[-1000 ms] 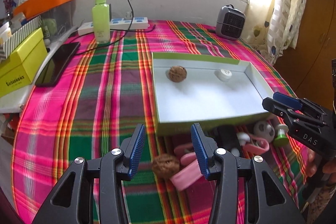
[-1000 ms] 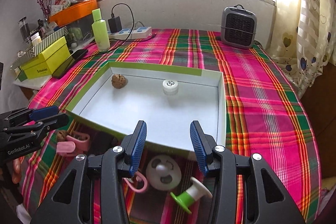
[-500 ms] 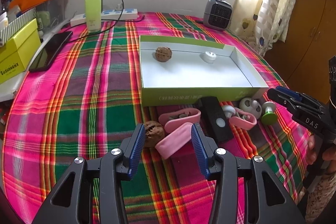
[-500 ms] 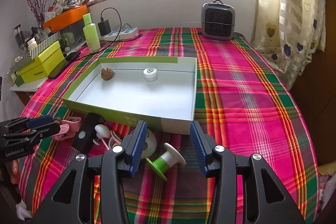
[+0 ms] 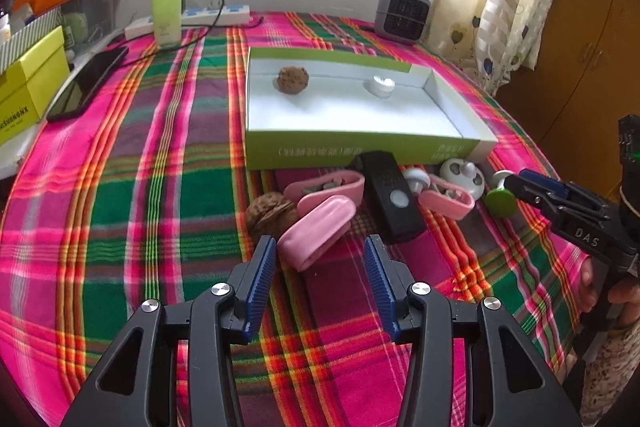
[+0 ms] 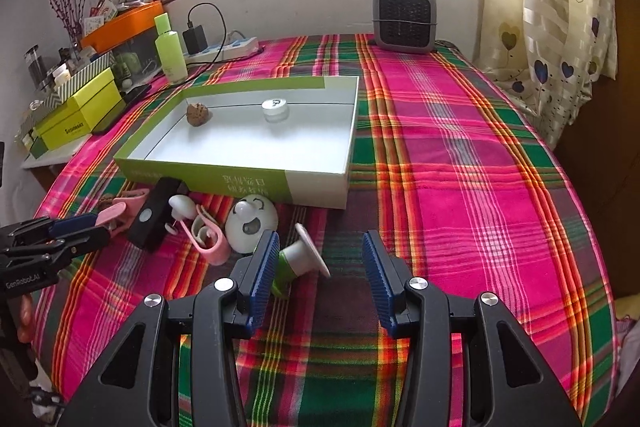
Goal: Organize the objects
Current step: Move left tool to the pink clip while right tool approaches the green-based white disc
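Note:
A shallow green box (image 5: 360, 150) (image 6: 248, 181) with a white inside holds a walnut (image 5: 293, 79) (image 6: 198, 113) and a small white jar (image 5: 381, 85) (image 6: 275, 109). In front of it lie a second walnut (image 5: 269, 215), two pink clips (image 5: 316, 231) (image 5: 324, 185), a black remote (image 5: 390, 203) (image 6: 154, 213), a pink clip with a white knob (image 5: 444, 195) (image 6: 204, 233), a white smiley disc (image 5: 462, 177) (image 6: 251, 223) and a green-and-white spool (image 5: 500, 199) (image 6: 296, 261). My left gripper (image 5: 320, 277) is open just short of the near pink clip. My right gripper (image 6: 318, 277) is open beside the spool.
A plaid cloth (image 6: 460, 167) covers the table. At the back stand a small grey heater (image 5: 402, 11) (image 6: 404, 19), a green bottle (image 5: 167, 1) (image 6: 170, 49) and a power strip (image 5: 188, 19). A phone (image 5: 90, 83) and yellow boxes (image 5: 28, 87) lie at left.
Both grippers have drawn back from the box toward the table's near edge, so the loose items now lie ahead of the fingers. Both stay open and empty.

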`<move>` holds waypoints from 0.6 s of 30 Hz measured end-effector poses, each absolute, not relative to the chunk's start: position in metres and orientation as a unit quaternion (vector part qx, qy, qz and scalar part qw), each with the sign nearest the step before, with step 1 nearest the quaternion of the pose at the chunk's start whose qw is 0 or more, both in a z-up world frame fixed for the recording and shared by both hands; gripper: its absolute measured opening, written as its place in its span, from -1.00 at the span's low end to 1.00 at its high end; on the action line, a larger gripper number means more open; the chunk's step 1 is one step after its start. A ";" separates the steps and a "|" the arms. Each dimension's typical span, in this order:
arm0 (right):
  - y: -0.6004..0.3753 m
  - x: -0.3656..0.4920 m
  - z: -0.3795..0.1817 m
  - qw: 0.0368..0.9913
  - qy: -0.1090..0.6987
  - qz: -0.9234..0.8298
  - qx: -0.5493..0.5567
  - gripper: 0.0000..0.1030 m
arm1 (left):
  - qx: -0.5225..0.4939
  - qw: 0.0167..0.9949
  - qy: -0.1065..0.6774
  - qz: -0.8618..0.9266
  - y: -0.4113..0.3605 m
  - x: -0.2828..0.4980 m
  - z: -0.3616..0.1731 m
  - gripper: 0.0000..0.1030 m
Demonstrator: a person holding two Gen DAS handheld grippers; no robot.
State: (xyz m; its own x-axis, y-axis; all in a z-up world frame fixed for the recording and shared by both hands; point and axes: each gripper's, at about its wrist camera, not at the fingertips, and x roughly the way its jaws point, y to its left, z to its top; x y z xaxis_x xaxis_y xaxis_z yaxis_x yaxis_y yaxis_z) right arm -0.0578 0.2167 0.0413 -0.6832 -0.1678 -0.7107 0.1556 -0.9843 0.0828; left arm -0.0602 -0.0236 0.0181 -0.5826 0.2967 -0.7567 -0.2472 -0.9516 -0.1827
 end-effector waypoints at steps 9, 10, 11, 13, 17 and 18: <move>0.216 -0.052 0.038 0.103 -0.020 -0.915 0.390 -0.13 | -0.437 0.153 -0.027 0.886 -0.019 -0.057 0.012 -0.14; 0.216 -0.051 0.037 0.107 -0.023 -0.914 0.391 -0.13 | -0.437 0.155 -0.028 0.886 -0.018 -0.057 0.011 -0.14; 0.215 -0.051 0.036 0.113 -0.026 -0.912 0.393 -0.13 | -0.436 0.154 -0.027 0.886 -0.017 -0.057 0.011 -0.14; 0.213 -0.050 0.035 0.119 -0.027 -0.911 0.394 -0.13 | -0.435 0.153 -0.025 0.887 -0.016 -0.057 0.011 -0.14; 0.206 -0.051 0.031 0.127 -0.019 -0.908 0.398 -0.13 | -0.433 0.150 -0.022 0.888 -0.012 -0.058 0.011 -0.14; 0.204 -0.052 0.029 0.130 -0.016 -0.907 0.401 -0.13 | -0.433 0.150 -0.021 0.889 -0.012 -0.059 0.011 -0.14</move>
